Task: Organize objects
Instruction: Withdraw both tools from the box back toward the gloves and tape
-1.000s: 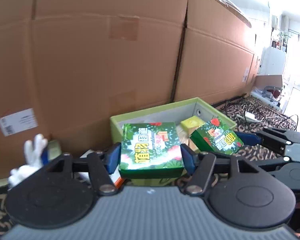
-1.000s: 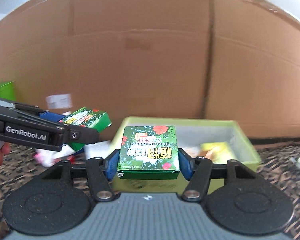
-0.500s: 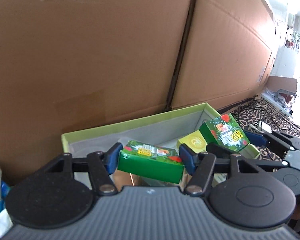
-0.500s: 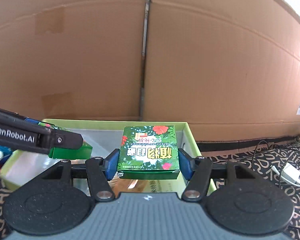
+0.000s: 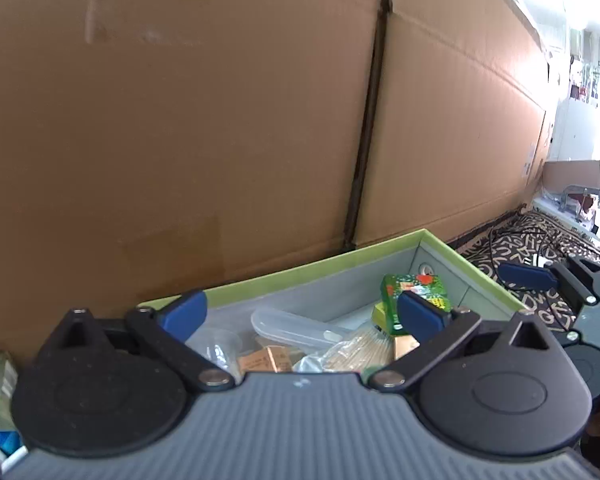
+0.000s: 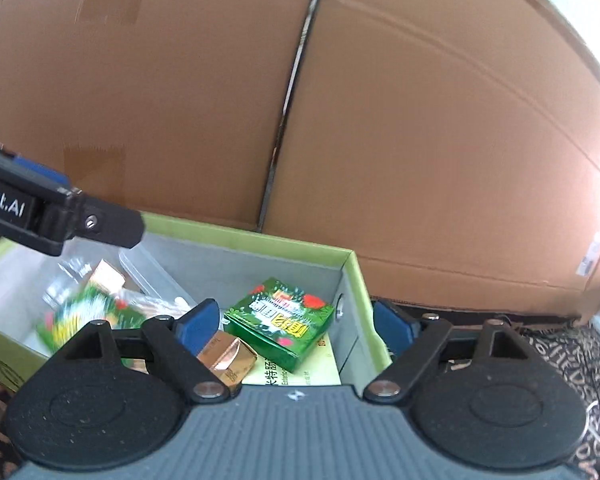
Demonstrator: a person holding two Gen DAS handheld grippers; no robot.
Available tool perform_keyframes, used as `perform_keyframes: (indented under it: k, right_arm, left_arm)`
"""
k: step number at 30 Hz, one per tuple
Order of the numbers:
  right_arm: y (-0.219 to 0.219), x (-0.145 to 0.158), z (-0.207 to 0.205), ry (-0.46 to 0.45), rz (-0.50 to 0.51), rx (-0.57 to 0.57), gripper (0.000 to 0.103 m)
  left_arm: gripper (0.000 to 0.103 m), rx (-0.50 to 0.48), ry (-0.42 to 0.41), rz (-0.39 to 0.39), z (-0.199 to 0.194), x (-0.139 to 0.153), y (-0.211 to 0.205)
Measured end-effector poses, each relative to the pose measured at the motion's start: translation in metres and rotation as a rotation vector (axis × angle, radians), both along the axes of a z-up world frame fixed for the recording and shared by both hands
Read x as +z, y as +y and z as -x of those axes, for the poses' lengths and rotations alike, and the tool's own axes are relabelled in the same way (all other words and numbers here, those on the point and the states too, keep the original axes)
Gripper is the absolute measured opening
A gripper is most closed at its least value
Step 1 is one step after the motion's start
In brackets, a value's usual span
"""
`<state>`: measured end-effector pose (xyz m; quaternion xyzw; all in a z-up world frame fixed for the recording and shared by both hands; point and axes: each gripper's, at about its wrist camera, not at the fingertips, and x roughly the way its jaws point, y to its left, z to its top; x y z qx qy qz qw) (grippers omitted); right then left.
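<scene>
Your daylight comes from the far right: in the left wrist view the window area is blown out to white, and in the right wrist view glare washes the right side of the cardboard wall. Both fisheye views bow straight edges near the rim and darken at the corners. One green packet at the left is smeared by motion blur; the green box beside it stays sharp.

Both wrist views look closely forward and down into one green bin, against cardboard.
</scene>
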<state>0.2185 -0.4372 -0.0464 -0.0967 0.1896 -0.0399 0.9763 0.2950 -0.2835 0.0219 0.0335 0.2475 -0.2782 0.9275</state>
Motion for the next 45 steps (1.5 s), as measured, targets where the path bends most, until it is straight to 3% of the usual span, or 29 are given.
perform_keyframes:
  k: [8,15,18,26,30,37,42,45]
  right_arm:
    - [0.013,0.031,0.058,-0.065,-0.152,0.011,0.096]
    - [0.046,0.035,0.1,-0.084,-0.242,0.067,0.098]
    - [0.068,0.03,0.111,-0.065,-0.26,0.104,0.098]
    - [0.138,-0.004,0.137,0.019,-0.324,0.224,0.098]
    - [0.169,-0.028,0.128,0.1,-0.346,0.265,0.098]
    - [0.226,-0.043,0.11,0.174,-0.29,0.329,0.095]
    - [0.258,-0.048,0.087,0.212,-0.185,0.352,0.077]
    - [0.267,-0.05,0.081,0.221,-0.182,0.356,0.077]
  left_arm:
    - [0.103,0.06,-0.026,-0.025,0.057,0.029,0.023]
    - [0.103,0.13,-0.037,-0.011,0.109,0.028,0.071]
    - [0.103,0.167,-0.016,0.018,0.126,0.015,0.101]
    - [0.103,0.297,0.101,0.067,0.162,-0.02,0.229]
    - [0.103,0.362,0.129,0.078,0.17,-0.034,0.267]
    - [0.103,0.425,0.149,0.129,0.17,-0.039,0.317]
    - [0.103,0.396,0.105,0.144,0.139,-0.027,0.327]
    - [0.095,0.359,0.121,0.146,0.108,-0.028,0.32]
